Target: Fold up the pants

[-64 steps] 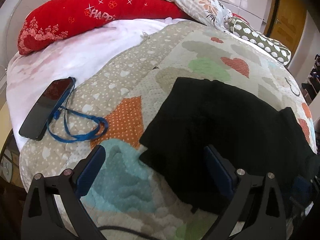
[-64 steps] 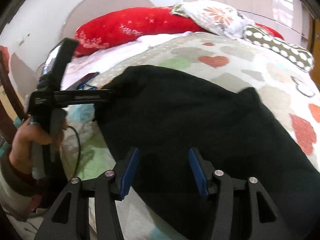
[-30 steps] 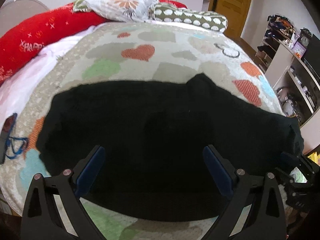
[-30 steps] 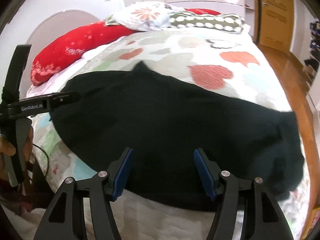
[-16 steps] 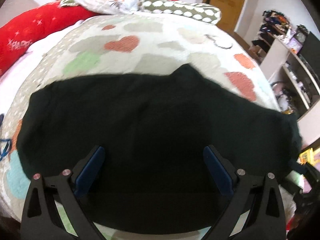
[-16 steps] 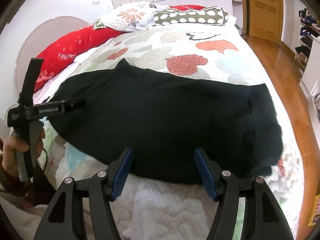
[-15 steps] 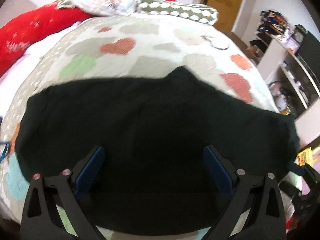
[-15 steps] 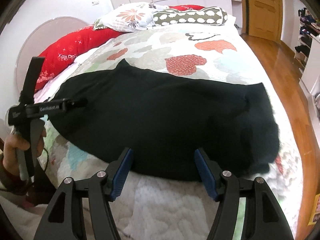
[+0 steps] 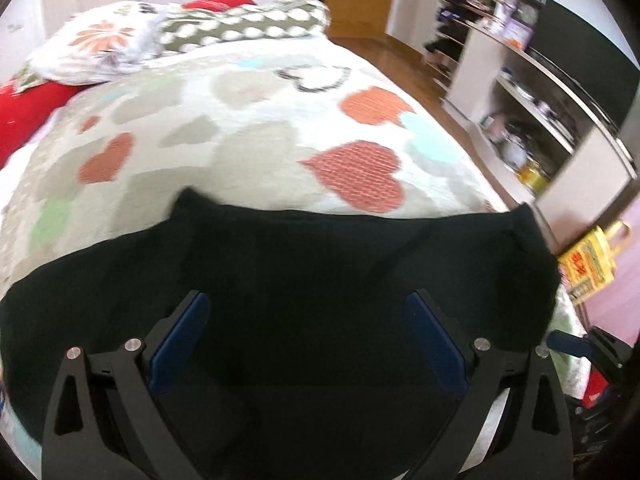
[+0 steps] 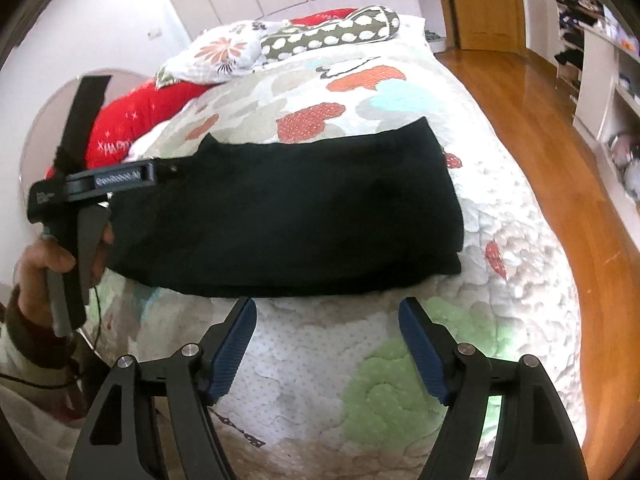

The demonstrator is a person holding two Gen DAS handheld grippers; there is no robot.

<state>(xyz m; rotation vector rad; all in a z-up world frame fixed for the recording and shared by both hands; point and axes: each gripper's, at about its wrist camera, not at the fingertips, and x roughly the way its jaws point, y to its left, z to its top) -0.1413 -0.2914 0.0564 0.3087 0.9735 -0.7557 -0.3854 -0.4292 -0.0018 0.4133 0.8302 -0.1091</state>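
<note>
The black pants [image 10: 288,208] lie flat across the quilted bed [image 10: 520,240], folded into a long band; in the left wrist view they [image 9: 320,280] fill the lower half. My left gripper [image 9: 308,320] is open and empty, its blue pads wide apart just above the pants' middle. It shows from the side in the right wrist view [image 10: 120,178] over the pants' left end. My right gripper [image 10: 328,332] is open and empty, hovering over bare quilt just in front of the pants' near edge.
Red bolster [image 10: 140,116], floral pillow [image 10: 216,56] and dotted pillow [image 10: 332,36] lie at the bed's head. Wooden floor [image 10: 560,160] and shelving [image 9: 540,92] run along the right. A yellow bag [image 9: 588,264] sits by the bed's right edge.
Both grippers have swung right along the pants. The right gripper has pulled back off the cloth onto bare quilt. The pants' right end now lies flatter. Both stay open.
</note>
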